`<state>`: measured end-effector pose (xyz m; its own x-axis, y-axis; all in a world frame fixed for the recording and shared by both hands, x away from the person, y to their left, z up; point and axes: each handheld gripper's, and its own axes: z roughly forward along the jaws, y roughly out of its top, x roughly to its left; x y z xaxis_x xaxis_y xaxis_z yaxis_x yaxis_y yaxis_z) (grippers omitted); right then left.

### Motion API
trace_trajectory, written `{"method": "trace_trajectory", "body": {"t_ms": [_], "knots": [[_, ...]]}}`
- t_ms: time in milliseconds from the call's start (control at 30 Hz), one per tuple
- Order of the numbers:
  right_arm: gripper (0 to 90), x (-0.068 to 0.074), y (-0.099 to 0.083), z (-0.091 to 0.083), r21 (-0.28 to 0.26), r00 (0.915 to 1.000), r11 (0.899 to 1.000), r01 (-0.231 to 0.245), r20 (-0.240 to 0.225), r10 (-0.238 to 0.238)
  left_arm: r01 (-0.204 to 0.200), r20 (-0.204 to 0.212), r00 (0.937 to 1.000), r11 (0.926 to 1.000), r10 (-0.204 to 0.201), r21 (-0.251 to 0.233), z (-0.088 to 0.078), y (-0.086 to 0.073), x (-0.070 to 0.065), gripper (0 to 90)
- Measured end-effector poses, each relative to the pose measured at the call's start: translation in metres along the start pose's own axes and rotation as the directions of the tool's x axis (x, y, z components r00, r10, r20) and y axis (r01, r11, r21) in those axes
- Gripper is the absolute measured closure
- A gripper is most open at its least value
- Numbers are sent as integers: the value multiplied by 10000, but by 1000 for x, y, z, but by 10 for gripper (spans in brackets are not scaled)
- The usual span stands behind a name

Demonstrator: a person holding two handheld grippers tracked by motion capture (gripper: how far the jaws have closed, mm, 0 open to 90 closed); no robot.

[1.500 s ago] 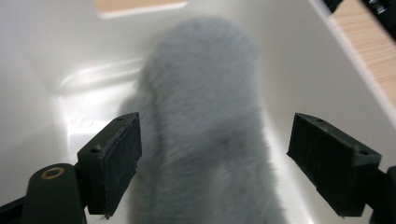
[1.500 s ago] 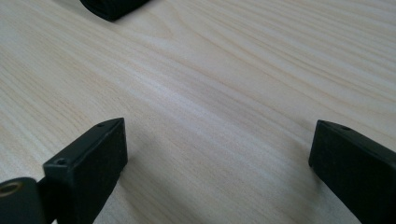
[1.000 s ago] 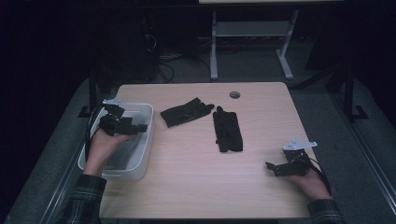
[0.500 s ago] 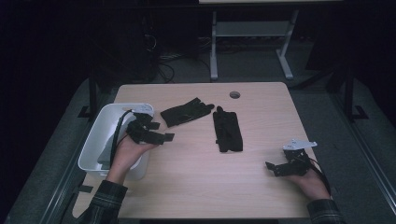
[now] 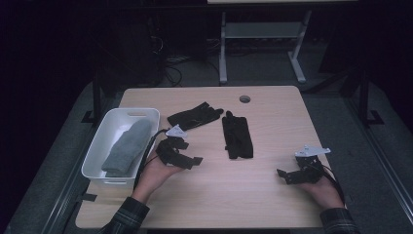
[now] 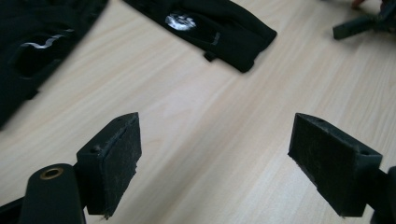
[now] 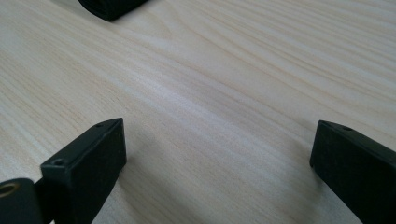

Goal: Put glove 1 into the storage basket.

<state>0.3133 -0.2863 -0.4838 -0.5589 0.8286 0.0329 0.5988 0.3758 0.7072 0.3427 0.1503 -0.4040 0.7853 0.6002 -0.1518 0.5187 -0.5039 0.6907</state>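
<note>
Two black gloves lie on the wooden table (image 5: 272,204): one slanted (image 5: 195,116) near the middle back, one lengthwise (image 5: 237,136) to its right. My left gripper (image 5: 189,152) hovers open just left of them, nothing between its jaws. In the left gripper view my left gripper (image 6: 215,140) stands wide over bare wood, with the lengthwise glove (image 6: 210,28) ahead and the slanted glove (image 6: 37,42) at the upper left. My right gripper (image 5: 290,166) rests open at the front right; in its own view my right gripper (image 7: 219,135) spans bare wood, a glove edge (image 7: 112,7) at the top.
A white bin (image 5: 131,112) stands at the table's left edge with a grey sock-like cloth (image 5: 127,146) lying in it. A round cable hole (image 5: 244,99) sits near the back edge. Table legs and cables lie on the dark floor behind.
My left gripper has come out of the white bin and moved right to the table's middle, open and empty. The grey cloth lies in the bin. The right gripper has stayed put.
</note>
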Motion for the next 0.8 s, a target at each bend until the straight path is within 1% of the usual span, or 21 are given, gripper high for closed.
{"method": "trace_trajectory", "body": {"t_ms": [33, 100, 167, 200, 267, 333, 367, 400, 467, 500, 533, 600, 667, 700, 767, 800], "knots": [[34, 0, 0, 0, 0, 10000, 10000, 0, 0, 0, -107, 5, 9999, 9999, 107, 52, 2, -1, -1, 161], [34, 0, 0, 0, 0, 10000, 10000, 12, -16, -12, -208, 6, 9998, 9998, 208, -15, 7, -8, -6, 161], [34, 1, 1, 0, 84, 10000, 10000, 50, -65, -50, -382, -57, 9993, 9992, 383, 94, 12, -15, -10, 161], [34, 2, 2, 1, 121, 9999, 9999, 86, -107, -85, -555, -153, 9983, 9982, 558, 243, 14, -18, -11, 161], [46, 3, 4, 1, 238, 9999, 9997, 108, -134, -105, -616, -152, 9980, 9975, 621, 352, 19, -25, -11, 161], [75, 5, 6, 1, 250, 9996, 9995, 174, -220, -169, -571, -109, 9983, 9976, 575, 383, 23, -31, -10, 161], [101, 5, 8, 2, 310, 9994, 9992, 250, -233, -243, -574, -143, 9982, 9976, 580, 399, 24, -34, -10, 161], [135, 7, 9, 1, 350, 9993, 9991, 229, -316, -218, -618, -200, 9978, 9967, 630, 531, 26, -37, -9, 161], [145, 8, 13, 2, 369, 9981, 9983, 443, -455, -426, -734, -387, 9964, 9953, 760, 639, 27, -41, -8, 161], [147, 9, 15, 3, 338, 9978, 9983, 477, -477, -460, -603, -338, 9975, 9964, 624, 591, 28, -44, -7, 161], [155, 10, 18, 3, 280, 9975, 9984, 487, -521, -472, -571, -280, 9979, 9968, 587, 560, 28, -46, -5, 160], [179, 13, 23, 5, 216, 9967, 9989, 412, -704, -396, -689, -475, 9964, 9968, 708, 411, 30, -51, -4, 163], [240, 15, 29, 7, 223, 9957, 9986, 479, -808, -459, -673, -420, 9967, 9962, 697, 554, 32, -55, -3, 164], [260, 16, 33, 8, 187, 9950, 9981, 587, -826, -570, -828, -471, 9952, 9946, 858, 622, 34, -56, -2, 164], [370, 19, 38, 8, 81, 9927, 9984, 553, -1074, -541, -1022, -598, 9926, 9930, 1058, 598, 35, -58, -3, 158], [412, 21, 40, 8, -33, 9920, 9980, 627, -1094, -627, -1025, -626, 9924, 9931, 1060, 563, 35, -58, -2, 158]]}}
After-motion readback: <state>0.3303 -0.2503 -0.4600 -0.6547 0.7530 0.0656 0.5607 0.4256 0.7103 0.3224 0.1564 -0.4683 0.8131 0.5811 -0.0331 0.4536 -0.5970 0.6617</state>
